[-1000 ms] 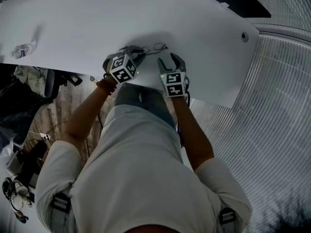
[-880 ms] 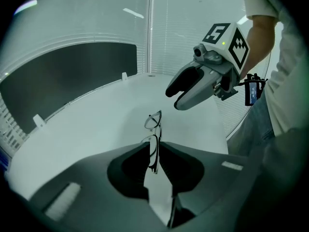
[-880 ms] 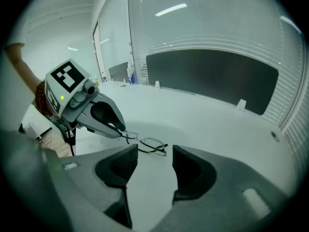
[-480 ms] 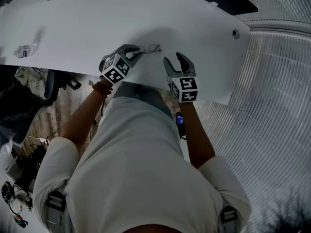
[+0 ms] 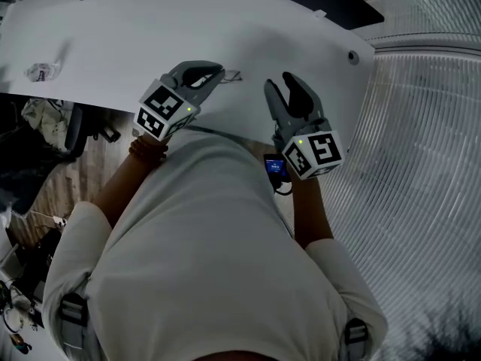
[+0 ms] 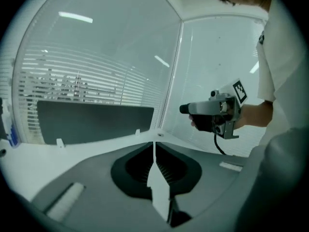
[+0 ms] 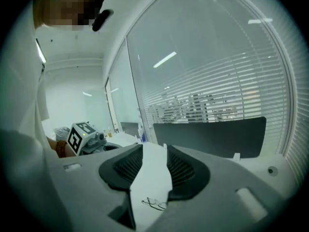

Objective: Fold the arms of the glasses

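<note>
White, matte table [image 5: 150, 28] with a curved edge and round holes fills the top of the head view. Ribbed, translucent flooring [image 5: 421, 164] lies to its right. Slatted blinds [image 7: 217, 81] and a dark panel [image 7: 212, 134] close the room behind the table.

Glasses [image 5: 231, 76], thin dark wire, lie on the table just past the left gripper's [image 5: 216, 71] tips. They are too small to tell whether the arms are folded. In the right gripper view the glasses [image 7: 155, 203] show low between the ridged black pads, resting on the table and untouched.

Left gripper: jaws have just been closing and now stand together but for a hairline slit, with nothing between them.

Right gripper [image 5: 282, 83]: jaws have just been closing yet stand well apart, empty.

Each gripper carries a checkered cube [image 5: 161, 110]. A crumpled scrap [image 5: 41, 71] at the table's left edge cannot be identified. The person's torso hides the near edge.
</note>
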